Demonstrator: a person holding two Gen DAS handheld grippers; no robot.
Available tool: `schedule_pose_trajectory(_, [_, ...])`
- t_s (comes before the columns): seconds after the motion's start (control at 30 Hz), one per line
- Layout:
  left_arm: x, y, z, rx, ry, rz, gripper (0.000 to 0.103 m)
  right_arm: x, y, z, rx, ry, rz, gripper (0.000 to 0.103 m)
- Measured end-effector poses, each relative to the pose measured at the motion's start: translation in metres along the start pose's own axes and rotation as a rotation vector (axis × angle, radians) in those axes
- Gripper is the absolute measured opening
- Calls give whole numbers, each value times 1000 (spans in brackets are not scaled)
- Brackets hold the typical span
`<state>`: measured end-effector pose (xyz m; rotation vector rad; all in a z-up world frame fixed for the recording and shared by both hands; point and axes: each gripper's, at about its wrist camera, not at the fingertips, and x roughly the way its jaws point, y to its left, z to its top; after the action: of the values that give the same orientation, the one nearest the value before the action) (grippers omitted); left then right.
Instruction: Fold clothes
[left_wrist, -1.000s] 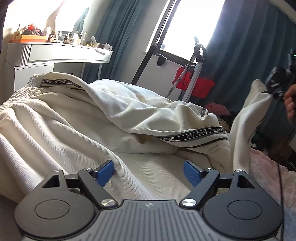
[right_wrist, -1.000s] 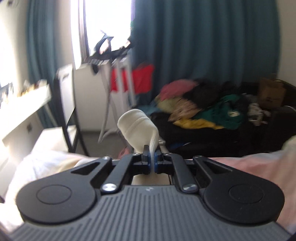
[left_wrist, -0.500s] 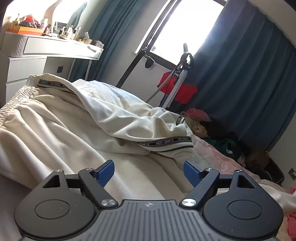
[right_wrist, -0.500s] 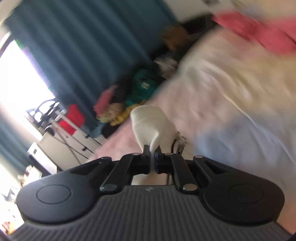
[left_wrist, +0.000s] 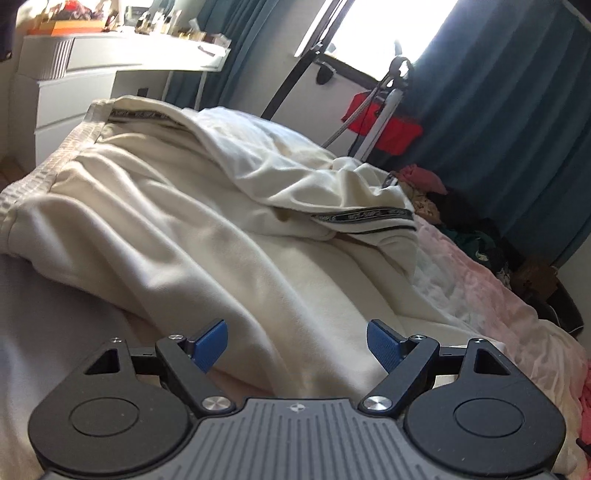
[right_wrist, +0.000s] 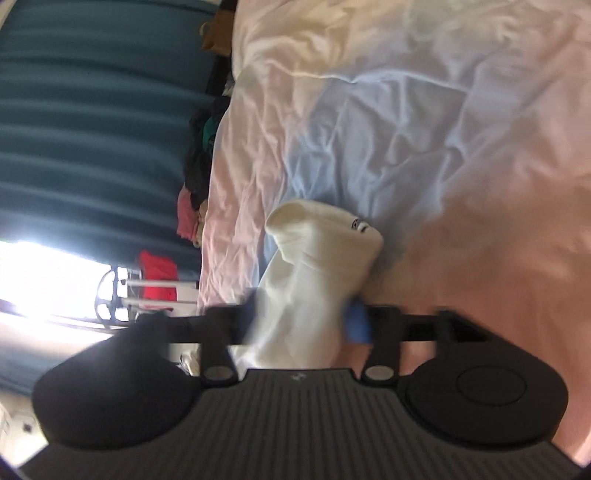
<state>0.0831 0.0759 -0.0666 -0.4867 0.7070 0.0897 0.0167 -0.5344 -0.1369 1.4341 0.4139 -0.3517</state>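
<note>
Cream trousers (left_wrist: 207, 236) with a black lettered stripe (left_wrist: 362, 216) lie crumpled across the bed in the left wrist view. My left gripper (left_wrist: 297, 341) is open and empty, low over the near trouser leg. In the right wrist view my right gripper (right_wrist: 306, 319) is rolled sideways over the bed sheet (right_wrist: 424, 122). Its jaws stand apart, with the cream trouser cuff (right_wrist: 317, 258) lying loose between the blue pads (right_wrist: 357, 325). The picture is motion-blurred there.
A white dresser (left_wrist: 92, 85) stands at the far left by the bed. Teal curtains (left_wrist: 509, 122), a bright window, a stand with a red bag (left_wrist: 384, 129) and a heap of clothes (left_wrist: 480, 240) lie beyond the bed's far edge.
My right gripper swung down from the raised position, rolled sideways over the bed and opened; the cuff it pinched now sits loose between the jaws. My left gripper stayed open and backed off slightly.
</note>
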Motion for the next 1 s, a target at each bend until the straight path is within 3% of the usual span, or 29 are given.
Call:
schedule_pose_trajectory(0.17, [4,35,14,-143,114,40,90,16,-10,1,42,47,-27,78])
schedule_pose_trajectory(0.27, [10,69,22,-303,188,50,90,27,-11,-1,24,50,-86,76])
schedule_pose_trajectory(0.4, [17,116,27,-547,239,24,90,41,-13,0,-1,31,-140,66])
schedule_pose_trajectory(0.43, [18,124,29,-593,236,18,90,42,-13,1,-13,19,-152,56])
schedule_pose_trajectory(0.47, [18,131,30,-630,227,17,90,44,-13,2,-26,6,-165,38])
schedule_pose_trajectory(0.53, [18,144,33,-704,207,14,88,48,-14,6,-56,-18,-192,18])
schedule_pose_trajectory(0.6, [14,155,39,-752,187,12,79,49,-16,12,-60,-34,-187,13])
schedule_pose_trajectory(0.73, [-10,166,59,-705,146,12,54,48,-16,22,-66,-68,-166,8])
schedule_pose_trajectory(0.8, [-23,171,69,-682,126,12,29,45,-11,27,-88,-101,-157,8])
schedule_pose_trajectory(0.83, [-29,174,74,-670,116,12,22,42,-9,29,-99,-120,-153,8])
schedule_pose_trajectory(0.87, [-35,177,79,-659,105,12,17,38,-7,30,-112,-144,-150,8])
schedule_pose_trajectory(1.0, [-60,188,100,-612,65,12,14,21,-2,35,-126,-250,-142,8])
